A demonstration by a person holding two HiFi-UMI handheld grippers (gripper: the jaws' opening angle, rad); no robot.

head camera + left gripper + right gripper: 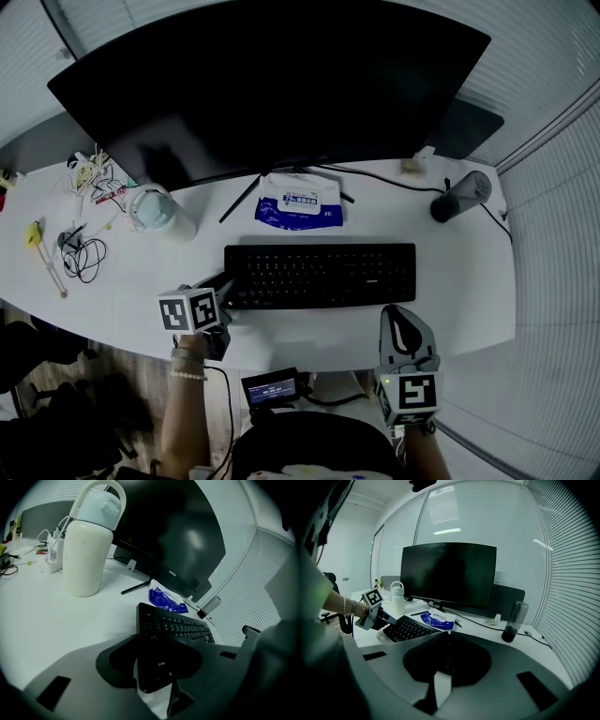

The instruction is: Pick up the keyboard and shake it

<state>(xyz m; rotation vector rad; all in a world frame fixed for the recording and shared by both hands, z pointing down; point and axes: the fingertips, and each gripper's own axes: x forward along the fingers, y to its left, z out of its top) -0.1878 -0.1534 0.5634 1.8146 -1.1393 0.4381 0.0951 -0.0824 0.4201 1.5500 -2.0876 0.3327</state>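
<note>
Right gripper [401,319] idle off the desk's near edge; pick-up step in hand, as we judge it.

By size: dark monitor [272,84] stands at the back of the white desk [469,300]. The black keyboard [323,274] lies flat in front of it, not yet lifted as far as we can tell. Left gripper [225,289] sits at the keyboard's left end with its jaws clamped on that corner. The right gripper's jaws are pressed together on nothing, near the keyboard's right end but apart from it. Next move, we reckon, is a lift. A hold at one end may let the long board sag or twist, so the right jaws would need to open and take the far end first. Wipes pack [300,202] lies just behind the keyboard, and a white bottle [155,208] stands to the rear left, so we would shake clear of both.
</note>
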